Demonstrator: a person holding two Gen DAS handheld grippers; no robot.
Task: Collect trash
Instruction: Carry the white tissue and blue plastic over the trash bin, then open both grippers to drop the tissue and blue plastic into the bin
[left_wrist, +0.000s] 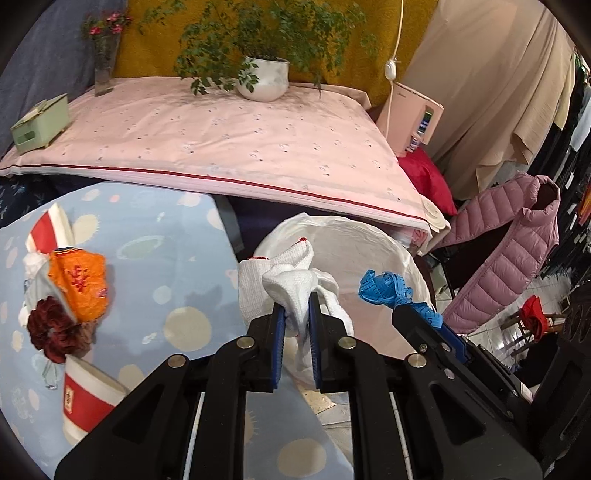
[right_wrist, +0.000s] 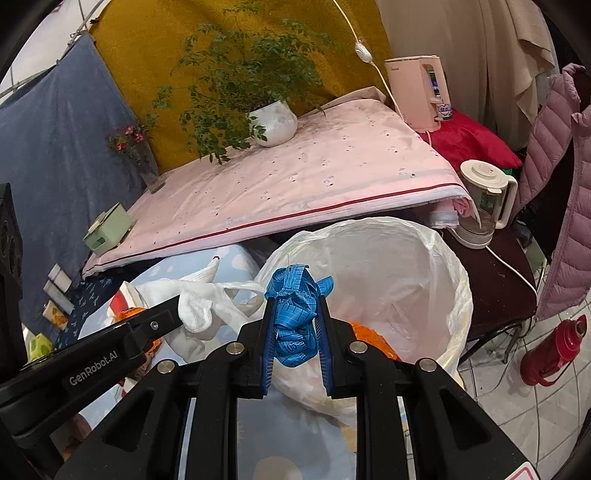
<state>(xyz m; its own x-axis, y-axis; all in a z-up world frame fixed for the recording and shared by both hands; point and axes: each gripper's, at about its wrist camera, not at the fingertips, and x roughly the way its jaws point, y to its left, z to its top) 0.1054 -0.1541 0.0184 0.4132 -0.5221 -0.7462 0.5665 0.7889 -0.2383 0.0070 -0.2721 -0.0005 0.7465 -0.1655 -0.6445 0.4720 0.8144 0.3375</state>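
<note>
Your left gripper (left_wrist: 297, 314) pinches the glove (left_wrist: 284, 280), right gripper (right_wrist: 295, 325) the tape (right_wrist: 295, 314): both light, floppy; grip mid-bunch over bin (right_wrist: 443, 236).

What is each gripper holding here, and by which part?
Left gripper pinches a white knitted cotton glove by its bunched middle. Right gripper clamps a crumpled blue measuring tape across the wad's middle.
</note>
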